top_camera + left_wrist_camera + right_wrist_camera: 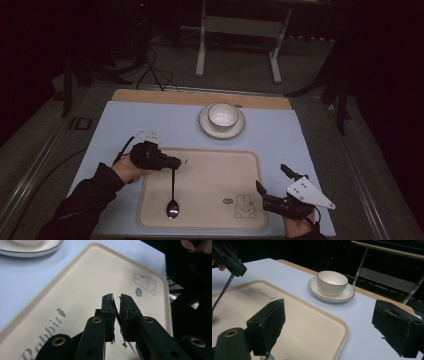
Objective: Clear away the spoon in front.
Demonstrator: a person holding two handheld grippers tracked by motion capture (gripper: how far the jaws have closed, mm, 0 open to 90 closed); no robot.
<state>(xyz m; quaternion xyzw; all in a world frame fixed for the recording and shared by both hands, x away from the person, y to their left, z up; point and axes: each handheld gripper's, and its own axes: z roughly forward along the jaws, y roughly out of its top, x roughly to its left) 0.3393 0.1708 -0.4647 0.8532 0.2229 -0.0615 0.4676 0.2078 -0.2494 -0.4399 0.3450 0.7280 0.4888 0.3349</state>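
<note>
The pale blue table mat (pixel 125 125) is the biggest thing in front of me, and it marks out the whole working area. On it, nearest me, lies the cream tray (pixel 210 165) with its rabbit drawing (pixel 245 206) toward 4 o'clock of the tray. I judge the tray is there to catch or stage the cutlery.

At 12 o'clock beyond the tray, well apart from both my tools, sits the white bowl (pixel 222 114) on its saucer (pixel 206 128), upright and untouched.

My right gripper (pixel 273 184) hovers at 4 o'clock, over the tray's right rim, its 2 jaws spread wide with nothing between them. I hold it back there, I think, so it stays clear while the other hand works.

My left gripper (pixel 176 162) is at 9 o'clock over the tray's left part, jaws pinched together on the thin handle of the spoon (pixel 172 208). The spoon hangs straight down from that pinch, bowl end lowest, at or just above the tray floor toward 6 o'clock; I cannot tell whether it touches. Gripping the handle tip keeps the bowl free to be set down or lifted.
</note>
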